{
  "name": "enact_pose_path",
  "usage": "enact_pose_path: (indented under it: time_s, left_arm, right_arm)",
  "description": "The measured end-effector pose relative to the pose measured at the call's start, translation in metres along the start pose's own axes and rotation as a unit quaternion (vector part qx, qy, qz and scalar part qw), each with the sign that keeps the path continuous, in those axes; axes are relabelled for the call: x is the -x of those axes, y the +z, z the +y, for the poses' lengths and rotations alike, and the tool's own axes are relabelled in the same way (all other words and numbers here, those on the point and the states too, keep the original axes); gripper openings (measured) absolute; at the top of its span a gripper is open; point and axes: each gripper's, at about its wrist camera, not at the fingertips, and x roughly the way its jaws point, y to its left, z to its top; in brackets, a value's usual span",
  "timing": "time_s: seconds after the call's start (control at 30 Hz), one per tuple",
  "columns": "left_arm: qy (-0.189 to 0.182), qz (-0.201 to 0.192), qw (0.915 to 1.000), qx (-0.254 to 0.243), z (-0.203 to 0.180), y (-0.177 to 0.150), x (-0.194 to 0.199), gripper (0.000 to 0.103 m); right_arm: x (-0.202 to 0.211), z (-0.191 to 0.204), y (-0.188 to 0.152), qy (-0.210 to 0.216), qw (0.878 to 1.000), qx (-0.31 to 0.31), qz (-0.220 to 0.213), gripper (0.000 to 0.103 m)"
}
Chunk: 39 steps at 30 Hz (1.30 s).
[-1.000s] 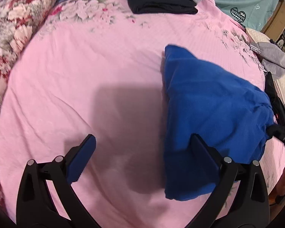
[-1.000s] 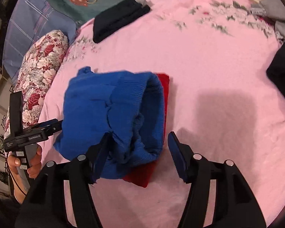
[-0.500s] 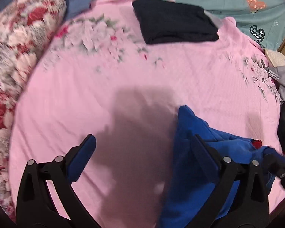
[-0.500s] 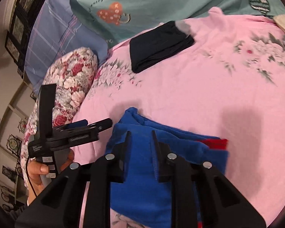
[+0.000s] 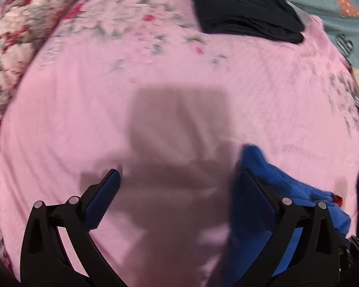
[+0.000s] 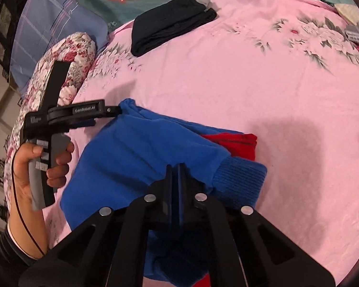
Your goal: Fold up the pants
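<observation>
The blue pants (image 6: 141, 148) lie bunched and partly folded on the pink bedspread, ribbed cuff (image 6: 239, 179) toward the right, a red garment layer (image 6: 234, 142) showing beneath their far edge.

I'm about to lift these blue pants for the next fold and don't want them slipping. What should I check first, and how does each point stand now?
1. Right claw shut on the blue pants: ok.
2. Left claw gripping fabric: not ok, its jaws stand open with pink sheet between them.
3. Left claw's right finger beside the pants edge: ok.
4. Red garment free of the pants: not ok, it lies partly under them.
5. Folded black garment lies apart: ok.
6. Grip depth: cannot tell.
</observation>
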Motion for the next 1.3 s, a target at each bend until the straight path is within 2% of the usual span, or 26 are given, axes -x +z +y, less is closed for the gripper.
enact_pose_path:
  time_s: [0.03, 0.07, 0.1, 0.17, 0.2, 0.3, 0.37, 0.4, 0.43, 0.5, 0.53, 0.57, 0.6, 0.63, 0.73, 0.8, 0.83, 0.9, 0.97, 1.03, 1.07, 1.1, 1.17, 1.2, 1.23, 1.3]
  left_arm:
    - [0.034, -0.014, 0.9992, 0.016, 0.012, 0.0, 0.006, 0.1]
    - [0.036, -0.022, 0.9986, 0.031, 0.022, 0.0, 0.012, 0.1]
    - [0.021, -0.026, 0.9982, 0.051, 0.032, -0.002, 0.019, 0.1]
    - [-0.048, -0.035, 0.9942, 0.09, 0.048, -0.009, 0.039, 0.1]
    - [-0.064, -0.037, 0.9933, 0.089, 0.046, -0.011, 0.044, 0.1]
    - [-0.152, -0.023, 0.9869, 0.048, 0.009, -0.019, 0.06, 0.1]
    - [-0.193, -0.003, 0.981, 0.017, -0.023, -0.024, 0.059, 0.101]
    - [-0.194, 0.003, 0.9809, 0.003, -0.041, -0.025, 0.057, 0.101]
    - [-0.176, 0.002, 0.9843, -0.012, -0.054, -0.025, 0.05, 0.101]
    - [-0.108, 0.005, 0.9939, -0.023, -0.063, -0.019, 0.023, 0.101]
    - [-0.075, 0.015, 0.9969, -0.019, -0.062, -0.016, 0.008, 0.101]
    - [-0.067, 0.025, 0.9973, -0.015, -0.058, -0.013, -0.002, 0.101]
    - [-0.066, 0.02, 0.9975, -0.017, -0.056, -0.01, -0.002, 0.101]
    - [-0.067, 0.025, 0.9974, -0.009, -0.053, -0.009, 0.001, 0.101]
    - [-0.102, 0.019, 0.9945, 0.011, -0.044, -0.015, 0.021, 0.101]
    - [-0.121, -0.003, 0.9926, 0.013, -0.04, -0.026, 0.042, 0.101]
    - [-0.128, -0.013, 0.9916, 0.011, -0.039, -0.034, 0.051, 0.101]
    - [-0.139, -0.019, 0.9901, 0.003, -0.04, -0.052, 0.066, 0.101]
    - [-0.166, -0.007, 0.9861, -0.007, -0.038, -0.079, 0.068, 0.101]
    - [-0.158, 0.015, 0.9871, -0.023, -0.036, -0.101, 0.058, 0.101]
    - [-0.154, 0.016, 0.9875, -0.032, -0.031, -0.109, 0.055, 0.101]
    - [-0.155, 0.013, 0.987, -0.04, -0.027, -0.113, 0.052, 0.101]
    - [-0.165, 0.014, 0.9855, -0.036, -0.014, -0.12, 0.052, 0.101]
    - [-0.169, 0.017, 0.985, -0.03, -0.009, -0.12, 0.052, 0.101]
    - [-0.169, 0.021, 0.9853, -0.02, -0.004, -0.12, 0.054, 0.101]
    - [-0.168, 0.021, 0.9855, 0.0, 0.002, -0.119, 0.061, 0.101]
  right_arm:
    - [0.002, -0.003, 0.0, -0.002, 1.0, -0.008, -0.004, 0.001]
    - [0.007, -0.004, -0.004, -0.012, 1.0, -0.008, -0.011, 0.001]
    - [0.012, -0.003, -0.005, -0.019, 1.0, -0.006, -0.017, 0.001]
    - [0.021, -0.006, -0.007, -0.018, 1.0, -0.013, -0.021, 0.006]
    - [0.026, -0.007, -0.005, -0.013, 0.999, -0.02, -0.026, 0.006]
    - [0.037, -0.005, 0.005, 0.033, 0.998, -0.035, -0.048, 0.007]
    - [0.034, 0.002, 0.017, 0.053, 0.996, -0.038, -0.053, 0.012]
    - [0.029, 0.006, 0.021, 0.058, 0.996, -0.035, -0.051, 0.019]
    - [0.021, 0.011, 0.027, 0.062, 0.997, -0.033, -0.043, 0.023]
    - [0.001, 0.01, 0.03, 0.061, 0.997, -0.045, -0.008, 0.023]
    - [-0.01, 0.003, 0.031, 0.043, 0.998, -0.053, 0.008, 0.023]
    - [-0.013, -0.003, 0.03, 0.016, 0.998, -0.054, 0.007, 0.02]
    - [-0.011, -0.011, 0.029, -0.027, 0.998, -0.051, -0.003, 0.016]
    - [-0.007, -0.019, 0.027, -0.044, 0.998, -0.048, -0.01, 0.002]
    - [0.019, -0.027, 0.013, -0.072, 0.996, -0.051, -0.031, 0.0]
    - [0.037, -0.011, 0.004, -0.085, 0.994, -0.032, -0.058, 0.012]
    - [0.046, -0.002, -0.001, -0.076, 0.994, -0.023, -0.075, 0.021]
    - [0.057, 0.015, -0.011, -0.007, 0.996, -0.011, -0.084, 0.03]
    - [0.048, 0.031, -0.023, 0.057, 0.997, 0.004, -0.052, 0.04]
    - [0.032, 0.039, -0.035, 0.077, 0.997, 0.014, -0.007, 0.041]
    - [0.023, 0.039, -0.044, 0.07, 0.997, 0.016, 0.018, 0.041]
    - [0.02, 0.034, -0.05, 0.06, 0.998, 0.016, 0.026, 0.038]
    - [0.027, 0.017, -0.057, 0.06, 0.998, 0.0, 0.026, 0.025]
    - [0.034, 0.009, -0.06, 0.051, 0.998, -0.01, 0.021, 0.017]
    - [0.042, 0.003, -0.06, 0.038, 0.999, -0.016, 0.016, 0.004]
    - [0.056, 0.003, -0.061, 0.002, 1.0, -0.01, 0.002, 0.004]
